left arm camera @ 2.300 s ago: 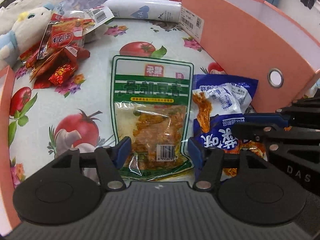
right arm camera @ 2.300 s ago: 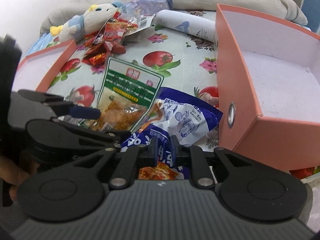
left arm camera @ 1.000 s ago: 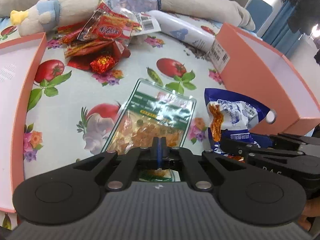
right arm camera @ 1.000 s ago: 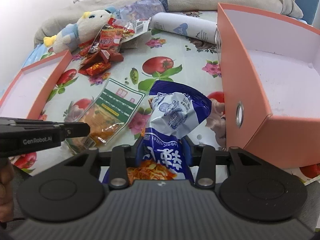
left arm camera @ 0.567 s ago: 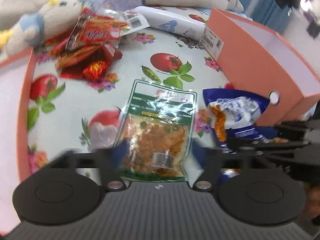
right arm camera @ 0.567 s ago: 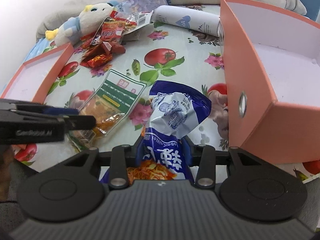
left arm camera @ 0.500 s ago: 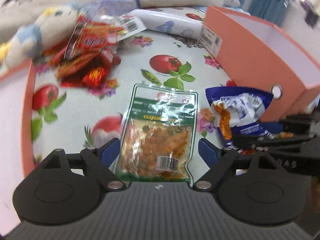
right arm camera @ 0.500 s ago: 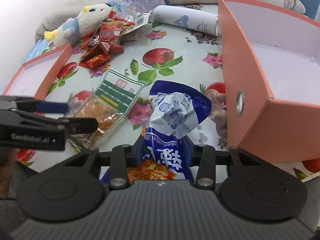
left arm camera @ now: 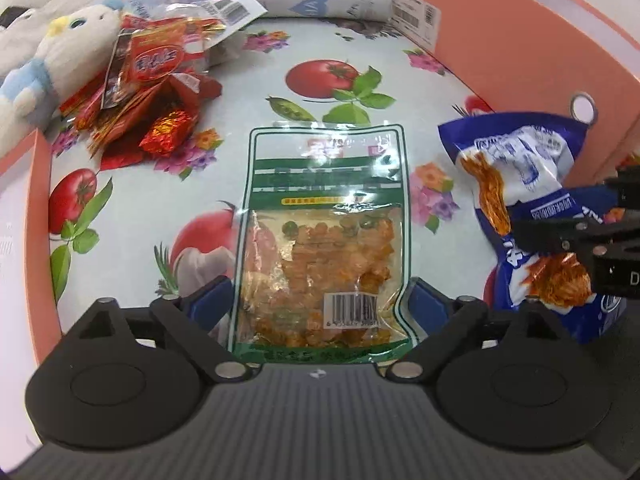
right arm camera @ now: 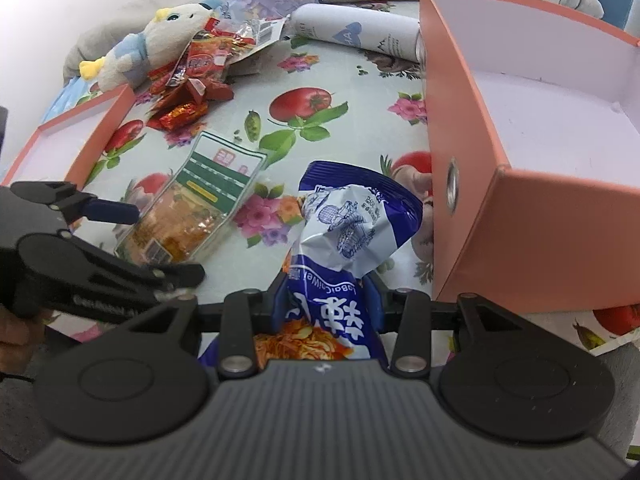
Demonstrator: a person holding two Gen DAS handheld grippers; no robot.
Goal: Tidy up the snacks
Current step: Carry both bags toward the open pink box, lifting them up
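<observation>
**Two snack packs, two tools, over the tomato-print cloth**

The left tool is standing spread wide, its blue pads flanking the bottom of the green snack pouch without pressing on it; the pouch is lying flat on the tomato-print tablecloth. Its clear window is showing orange pieces above a barcode, and the green-and-white header print is too glared to read.

The right tool is clenching the blue snack bag, holding it upright just beside the front of the orange box with the metal eyelet. On the bag, "LaoBaiCaiWei" is reading upside down beside large white Chinese characters and a noodle picture.

The side of the left tool is carrying the lettering "GenRobot.AI". Further back, red snack wrappers are lying in a heap near a plush toy, and a white tube with a blue heart mark is resting against the box. An orange tray is sitting at the left.
</observation>
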